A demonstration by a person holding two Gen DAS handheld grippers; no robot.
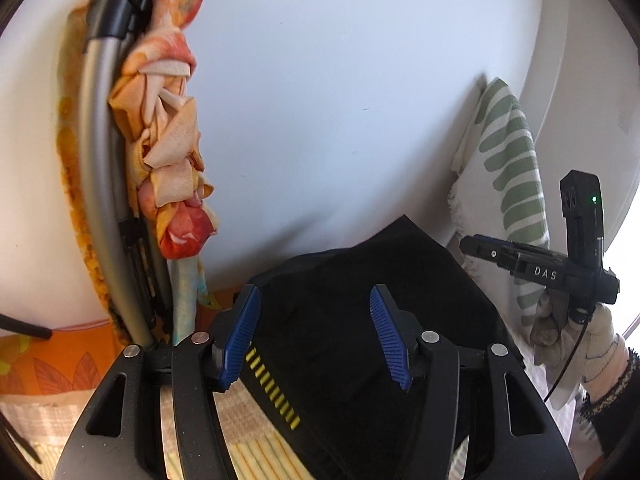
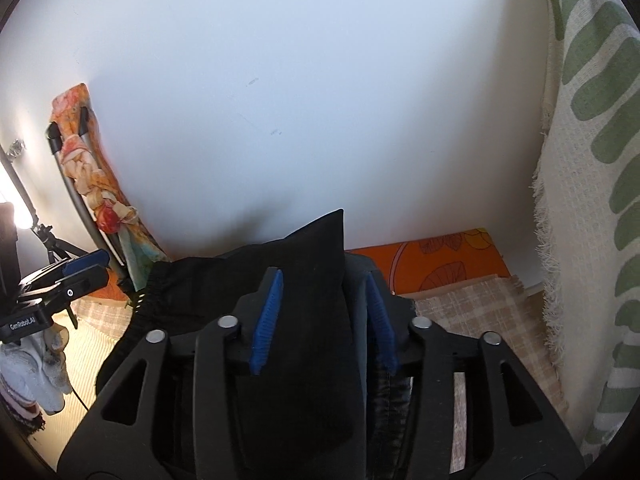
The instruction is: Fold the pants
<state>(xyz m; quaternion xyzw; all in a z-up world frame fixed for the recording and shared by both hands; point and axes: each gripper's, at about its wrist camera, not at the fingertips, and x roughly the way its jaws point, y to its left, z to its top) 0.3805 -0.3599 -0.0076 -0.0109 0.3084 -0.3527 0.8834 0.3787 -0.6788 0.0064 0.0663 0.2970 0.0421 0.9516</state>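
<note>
Nearest the left wrist camera, the left gripper (image 1: 316, 332) stands with its blue pads (image 1: 240, 340) spread wide above the black pants (image 1: 352, 320), which lie bunched on the checked bedding (image 1: 248, 436) with a yellow dashed stripe (image 1: 272, 390) along one edge; nothing sits pinched between those pads. In the right wrist view the right gripper (image 2: 320, 316) has a raised fold of the same pants (image 2: 304, 280) between its pads, though whether they actually clamp it I cannot tell. Farther off are an orange patterned sheet (image 2: 432, 260), a green-striped towel (image 2: 592, 160), a tied floral cloth (image 1: 172, 132) and the white wall (image 1: 320, 100).
</note>
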